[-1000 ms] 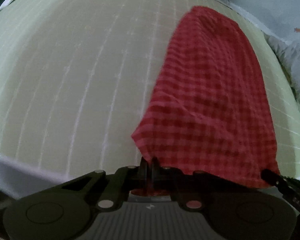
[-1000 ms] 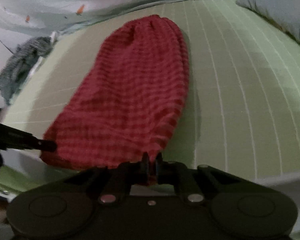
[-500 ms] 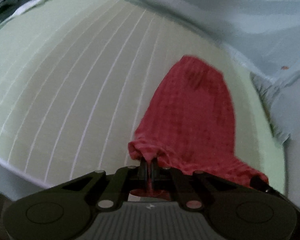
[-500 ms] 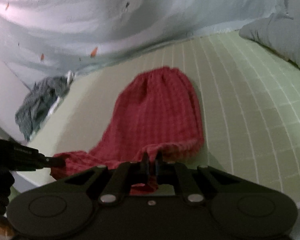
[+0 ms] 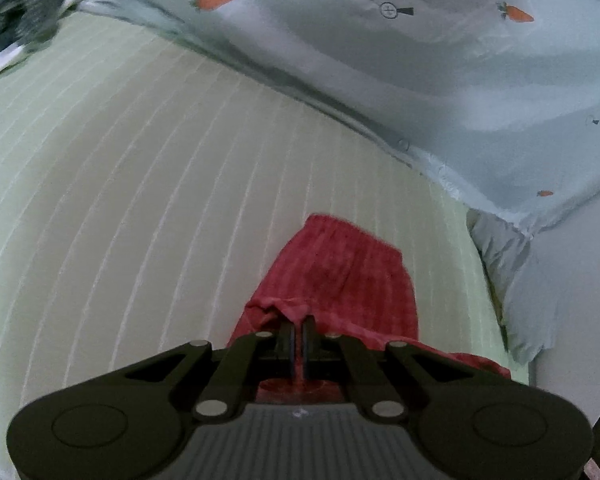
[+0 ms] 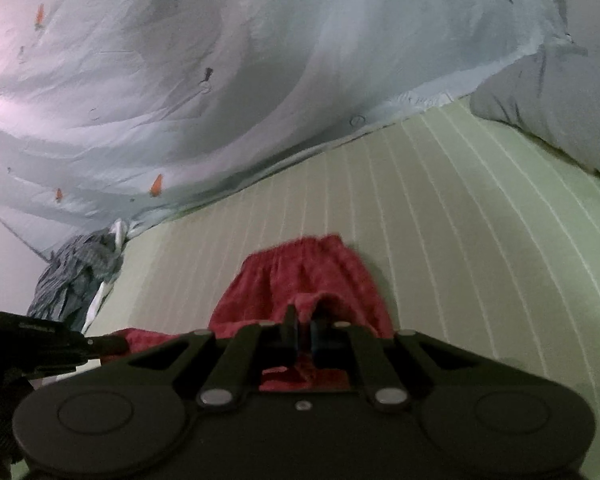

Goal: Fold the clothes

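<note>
A red checked cloth [image 5: 340,276] lies on the pale green striped mattress [image 5: 140,200]; it also shows in the right wrist view [image 6: 312,276]. My left gripper [image 5: 298,322] is shut on the cloth's near left corner. My right gripper [image 6: 303,322] is shut on the near right corner. Both held corners are carried over the cloth toward its far gathered edge, so the near part doubles over. The left gripper's fingers [image 6: 100,346] show at the left of the right wrist view.
A light blue sheet with carrot prints [image 6: 220,80] hangs behind the mattress [image 6: 460,240]. A grey pillow [image 6: 560,112] lies at the far right. A crumpled grey striped garment [image 6: 80,276] lies at the far left, also seen in the left wrist view [image 5: 16,16].
Both grippers have moved forward with the near corners, over the cloth toward its far edge. The visible flat part of the cloth has become much shorter.
</note>
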Demonstrator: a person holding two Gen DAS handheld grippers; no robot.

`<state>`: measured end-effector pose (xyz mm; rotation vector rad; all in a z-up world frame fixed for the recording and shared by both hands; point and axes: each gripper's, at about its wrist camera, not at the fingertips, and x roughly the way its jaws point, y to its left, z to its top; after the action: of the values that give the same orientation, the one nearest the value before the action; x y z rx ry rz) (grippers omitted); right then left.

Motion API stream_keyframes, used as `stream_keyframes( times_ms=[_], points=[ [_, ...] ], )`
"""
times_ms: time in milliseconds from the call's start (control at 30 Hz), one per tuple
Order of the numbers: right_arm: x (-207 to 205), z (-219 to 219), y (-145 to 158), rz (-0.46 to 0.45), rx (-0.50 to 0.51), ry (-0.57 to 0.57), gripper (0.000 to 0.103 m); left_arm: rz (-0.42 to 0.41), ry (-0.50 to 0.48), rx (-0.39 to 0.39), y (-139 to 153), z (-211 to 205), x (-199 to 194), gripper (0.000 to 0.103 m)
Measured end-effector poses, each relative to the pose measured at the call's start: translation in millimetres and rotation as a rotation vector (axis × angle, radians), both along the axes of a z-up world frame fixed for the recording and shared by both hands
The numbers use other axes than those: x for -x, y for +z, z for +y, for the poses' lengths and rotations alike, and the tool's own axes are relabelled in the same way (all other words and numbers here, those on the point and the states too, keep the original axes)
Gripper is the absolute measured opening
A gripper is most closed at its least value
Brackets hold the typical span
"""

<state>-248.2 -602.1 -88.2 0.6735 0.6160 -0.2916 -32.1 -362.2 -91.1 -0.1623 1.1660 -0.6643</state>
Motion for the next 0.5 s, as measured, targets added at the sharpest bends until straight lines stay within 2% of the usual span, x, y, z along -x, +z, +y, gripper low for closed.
stream_keyframes(
  times_ms=[167, 267, 300, 400, 433, 467, 500],
  points=[
    [-53, -32, -21, 0.058, 0.013, -0.043, 0.008, 0.046, -0.002, -0.024, -24, -35, -49, 0.003],
    [-80, -46, -40, 0.117, 0.022, -0.073, 0.018, 0.063, 0.018, -0.054, -41, -50, -73, 0.007],
    [-87, -50, -46, 0.134, 0.026, -0.084, 0.027, 0.056, 0.023, -0.063, -44, -54, -78, 0.011],
    [-87, -46, -47, 0.129, 0.093, -0.122, 0.058, 0.0, 0.032, -0.075, -44, -54, -83, 0.038],
    [-85, -43, -45, 0.121, 0.122, -0.135, 0.061, -0.022, 0.044, -0.077, -43, -52, -82, 0.058],
    [-80, -38, -42, 0.117, 0.152, -0.141, 0.066, -0.044, 0.057, -0.079, -41, -47, -79, 0.072],
    [-74, -32, -40, 0.116, 0.176, -0.142, 0.07, -0.061, 0.069, -0.077, -39, -40, -76, 0.074]
  ],
)
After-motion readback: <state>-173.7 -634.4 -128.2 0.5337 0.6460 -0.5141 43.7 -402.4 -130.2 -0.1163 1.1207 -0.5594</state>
